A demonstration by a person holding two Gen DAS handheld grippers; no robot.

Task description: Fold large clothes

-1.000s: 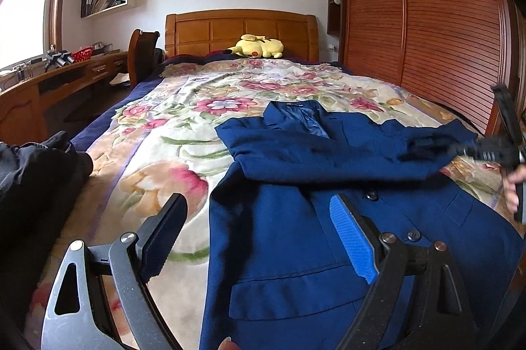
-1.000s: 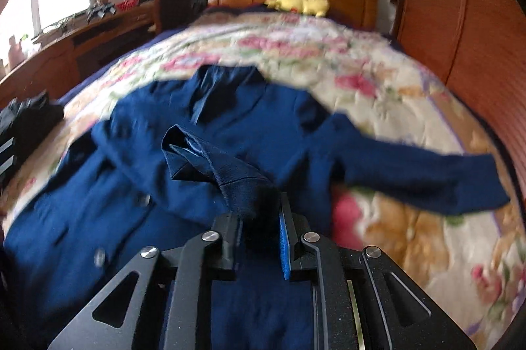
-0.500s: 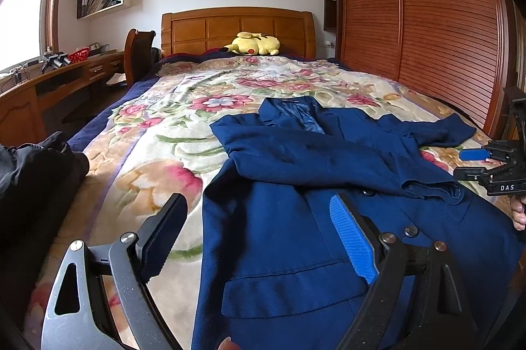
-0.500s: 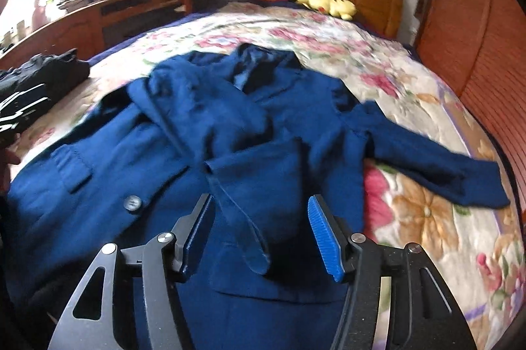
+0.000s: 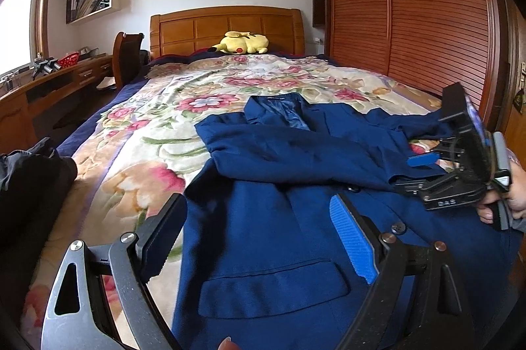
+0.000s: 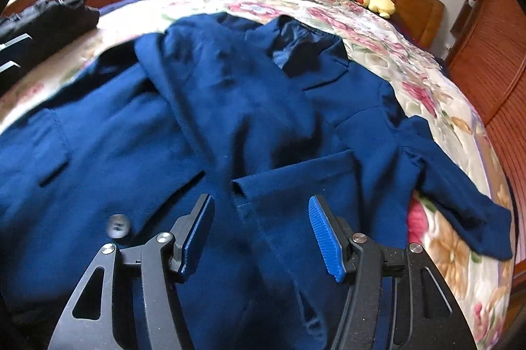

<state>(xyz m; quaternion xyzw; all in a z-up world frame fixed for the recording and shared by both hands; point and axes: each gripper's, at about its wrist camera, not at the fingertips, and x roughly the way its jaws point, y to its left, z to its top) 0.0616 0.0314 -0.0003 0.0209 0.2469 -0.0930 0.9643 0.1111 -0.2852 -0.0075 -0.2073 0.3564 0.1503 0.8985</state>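
On the bed (image 5: 138,133), seen from the left wrist, the jacket (image 5: 279,218) lies face up, one sleeve (image 5: 296,149) folded across its chest. The left hand-held gripper (image 5: 259,238) hangs spread and empty over the hem; the right hand-held gripper (image 5: 424,169) shows at 3 o'clock. From the right wrist, the right hand-held gripper (image 6: 259,235) is spread above the folded cuff (image 6: 296,179), holding nothing. The other sleeve (image 6: 453,185) trails toward 3 o'clock. Sleeve folding seems half done; next, pinch that cuff and carry it across.
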